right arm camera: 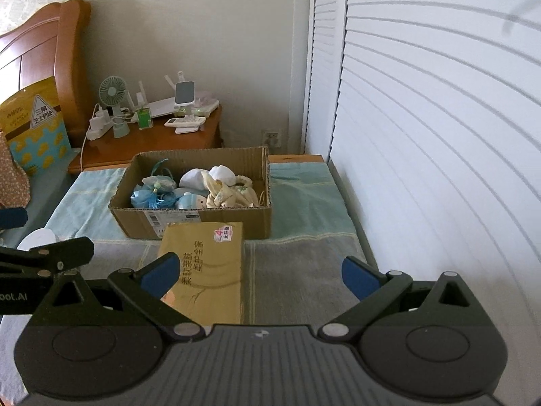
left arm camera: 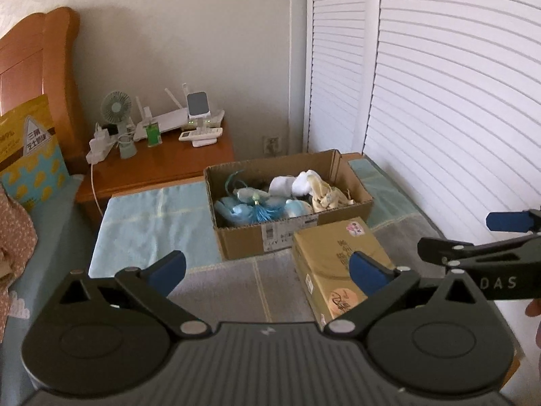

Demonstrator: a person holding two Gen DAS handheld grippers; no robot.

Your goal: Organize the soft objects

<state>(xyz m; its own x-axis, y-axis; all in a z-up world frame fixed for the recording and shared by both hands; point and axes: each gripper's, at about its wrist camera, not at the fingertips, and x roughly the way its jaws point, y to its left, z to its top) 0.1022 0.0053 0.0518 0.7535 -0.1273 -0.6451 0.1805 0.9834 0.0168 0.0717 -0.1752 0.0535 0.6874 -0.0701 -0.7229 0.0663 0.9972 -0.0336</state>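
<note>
We hold our left black two-finger gripper with blue pads (left arm camera: 267, 272) level and pointing forward, its jaws spread wide with nothing between them. Our right black two-finger gripper with blue pads (right arm camera: 259, 272) sits the same way, jaws wide apart and empty. The two tools run side by side, close together: the right one's linkage and one blue pad (left arm camera: 507, 221) enter the left wrist view at its right edge, and the left one's linkage shows at the left edge of the right wrist view. A bit of our right hand's skin (left arm camera: 534, 308) shows behind that tool.
</note>
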